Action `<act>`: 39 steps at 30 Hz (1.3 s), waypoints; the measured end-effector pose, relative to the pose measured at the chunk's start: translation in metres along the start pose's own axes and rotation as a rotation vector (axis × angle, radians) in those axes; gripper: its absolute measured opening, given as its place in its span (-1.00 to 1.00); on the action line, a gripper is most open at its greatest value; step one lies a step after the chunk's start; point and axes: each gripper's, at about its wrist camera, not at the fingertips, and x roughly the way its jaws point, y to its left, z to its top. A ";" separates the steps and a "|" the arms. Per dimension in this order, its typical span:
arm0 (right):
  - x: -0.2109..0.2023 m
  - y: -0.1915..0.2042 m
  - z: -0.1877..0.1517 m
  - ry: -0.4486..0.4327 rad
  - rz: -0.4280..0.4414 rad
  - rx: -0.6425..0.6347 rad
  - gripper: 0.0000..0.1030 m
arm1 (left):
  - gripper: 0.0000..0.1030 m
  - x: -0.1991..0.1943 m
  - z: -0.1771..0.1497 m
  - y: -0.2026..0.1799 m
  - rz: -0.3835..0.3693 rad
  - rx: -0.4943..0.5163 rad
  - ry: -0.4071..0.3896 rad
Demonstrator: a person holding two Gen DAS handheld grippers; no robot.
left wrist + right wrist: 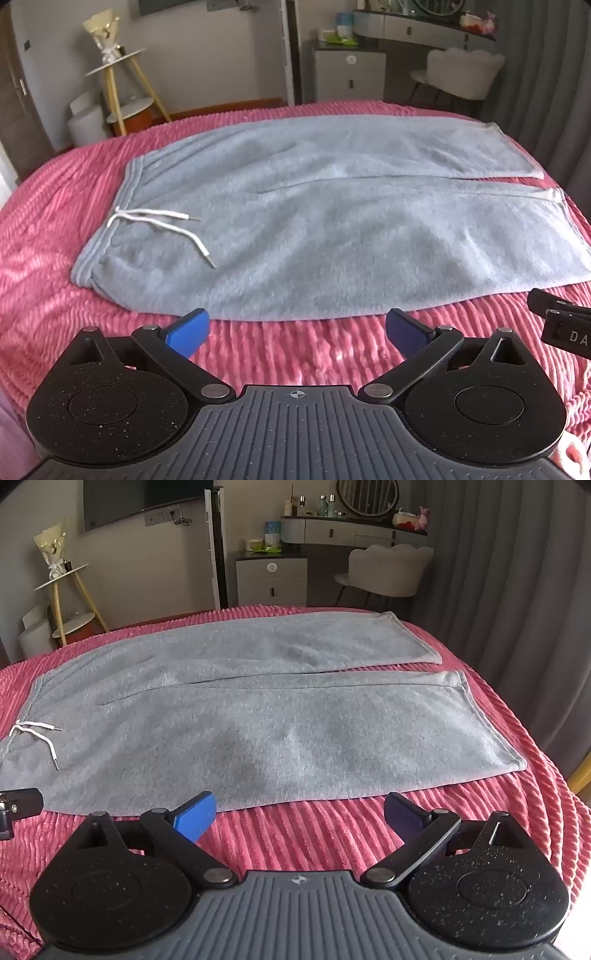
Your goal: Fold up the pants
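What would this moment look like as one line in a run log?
stage: before first fold | pants: flat on pink bedspread, legs side by side | left gripper: open, empty | right gripper: open, empty

Bedroom, daylit. Grey curtain [517, 590] at right; white chair [388, 570] by vanity [351, 531]. Wall-mounted TV [144, 498] at left.

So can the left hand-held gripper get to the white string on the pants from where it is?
Probably yes. The left hand-held gripper is open and empty over the pink bedspread, short of the gray pants. The white drawstring lies loose on top near the waistband, with nothing covering it or standing between.
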 end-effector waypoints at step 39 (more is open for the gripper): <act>-0.001 -0.002 -0.004 -0.003 0.005 0.007 0.89 | 1.00 0.003 -0.003 0.003 0.011 -0.009 0.019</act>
